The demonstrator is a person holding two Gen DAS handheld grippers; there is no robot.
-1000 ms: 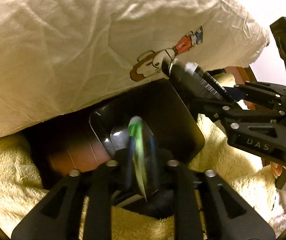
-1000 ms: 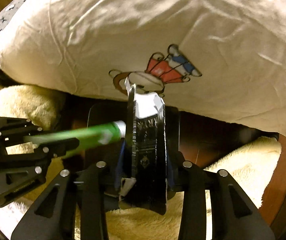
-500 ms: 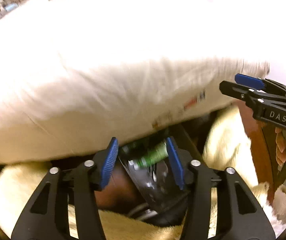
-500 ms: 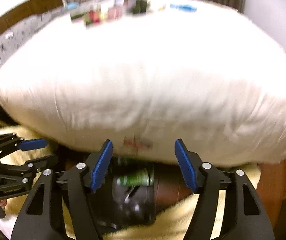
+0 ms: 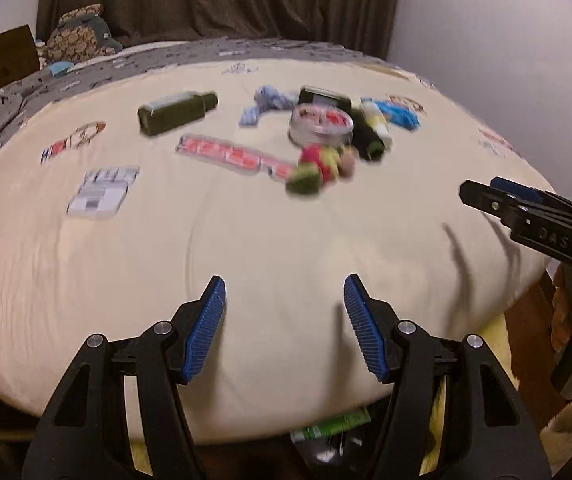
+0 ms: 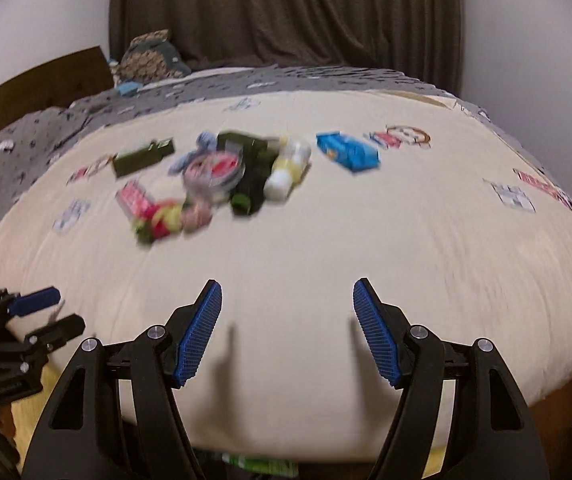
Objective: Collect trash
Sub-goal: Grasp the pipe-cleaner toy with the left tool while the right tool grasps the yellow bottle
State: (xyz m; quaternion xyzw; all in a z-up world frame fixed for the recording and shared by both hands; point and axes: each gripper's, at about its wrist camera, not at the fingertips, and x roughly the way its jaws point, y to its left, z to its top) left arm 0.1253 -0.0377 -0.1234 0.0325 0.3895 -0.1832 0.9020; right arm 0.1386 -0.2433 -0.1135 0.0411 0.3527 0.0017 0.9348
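Both the left gripper (image 5: 284,324) and the right gripper (image 6: 286,330) were found released, jaws spread wide and nothing held, raised above the near edge of the bed (image 5: 246,248), evidently to survey the remaining trash. That trash lay clustered far across the cover: a dark bottle (image 5: 176,112), a round tin (image 5: 321,123) and a blue packet (image 6: 347,151). Below the bed edge, a green wrapper (image 5: 331,426) was glimpsed in what appeared to be a dark bin, largely hidden.
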